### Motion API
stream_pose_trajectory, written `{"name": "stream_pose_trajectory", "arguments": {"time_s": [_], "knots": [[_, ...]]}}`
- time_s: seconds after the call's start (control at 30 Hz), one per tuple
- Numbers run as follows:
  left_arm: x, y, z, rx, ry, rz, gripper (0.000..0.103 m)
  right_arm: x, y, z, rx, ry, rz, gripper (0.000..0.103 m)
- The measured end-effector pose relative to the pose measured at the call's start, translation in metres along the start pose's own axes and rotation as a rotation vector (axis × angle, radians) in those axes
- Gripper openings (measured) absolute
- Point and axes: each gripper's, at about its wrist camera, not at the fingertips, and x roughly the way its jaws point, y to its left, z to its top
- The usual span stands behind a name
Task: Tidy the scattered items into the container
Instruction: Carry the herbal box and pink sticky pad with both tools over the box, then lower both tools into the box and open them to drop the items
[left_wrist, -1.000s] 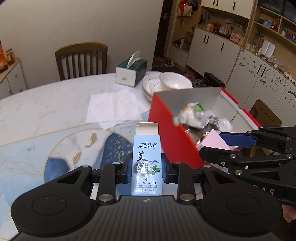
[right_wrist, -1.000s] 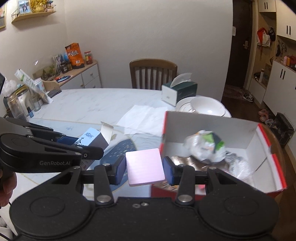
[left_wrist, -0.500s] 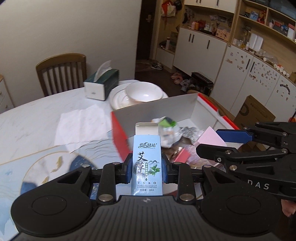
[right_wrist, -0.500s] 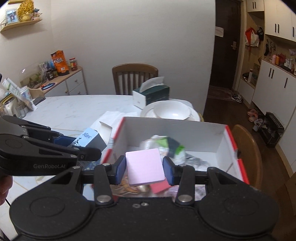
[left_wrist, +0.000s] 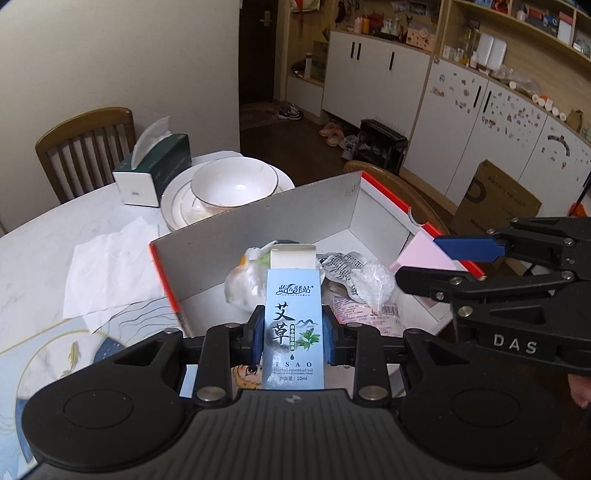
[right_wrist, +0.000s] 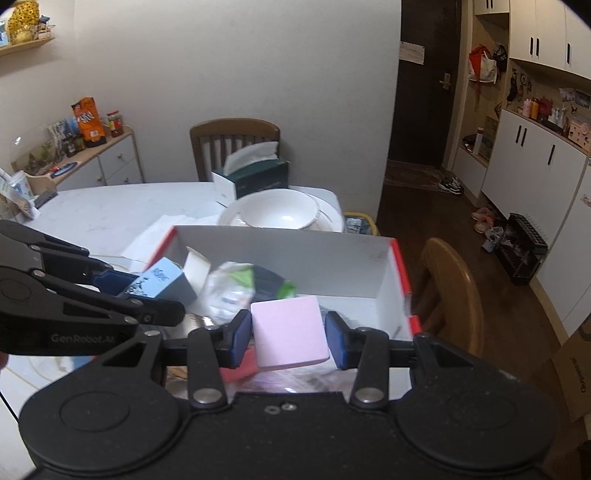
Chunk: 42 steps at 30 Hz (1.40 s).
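Two grippers hang over the red-edged white cardboard box (left_wrist: 258, 229) on the marble table (left_wrist: 44, 243); the left gripper (left_wrist: 293, 334) pinches a pale blue essential-oil carton (left_wrist: 291, 325) upright between its blue pads, top flap open; the right gripper (right_wrist: 289, 338) clamps a flat pink square pad (right_wrist: 290, 334); both items sit above crumpled plastic wrappers (left_wrist: 354, 280) already in the box; a white bowl (left_wrist: 234, 184) on plates and a green tissue box (left_wrist: 155, 173) stand just behind.

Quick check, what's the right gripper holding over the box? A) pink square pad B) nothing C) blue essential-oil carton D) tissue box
A: the right gripper is shut on the pink square pad over the red-edged box; the blue essential-oil carton sits in the left gripper.
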Motion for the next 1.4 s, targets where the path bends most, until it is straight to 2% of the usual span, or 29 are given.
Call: {"name": "stream_pose_trajectory", "arguments": {"time_s": [0.37,0.77,1.1,1.4], "knots": [[0.042,-0.028,0.013,0.111,0.034,-0.011,0.029,0.033,-0.028,0.0,-0.012,0.068,-0.018,0.042],[0.079,-0.028,0.022,0.18,0.087,-0.024,0.029,0.058,-0.032,-0.003,-0.046,0.133,0.012,0.042],[0.097,-0.017,0.021,0.185,0.129,-0.03,0.029,0.076,-0.032,-0.011,-0.073,0.199,0.034,0.042],[0.112,-0.003,0.018,0.159,0.168,-0.061,0.029,0.081,-0.027,-0.012,-0.119,0.2,0.04,0.042]]}}
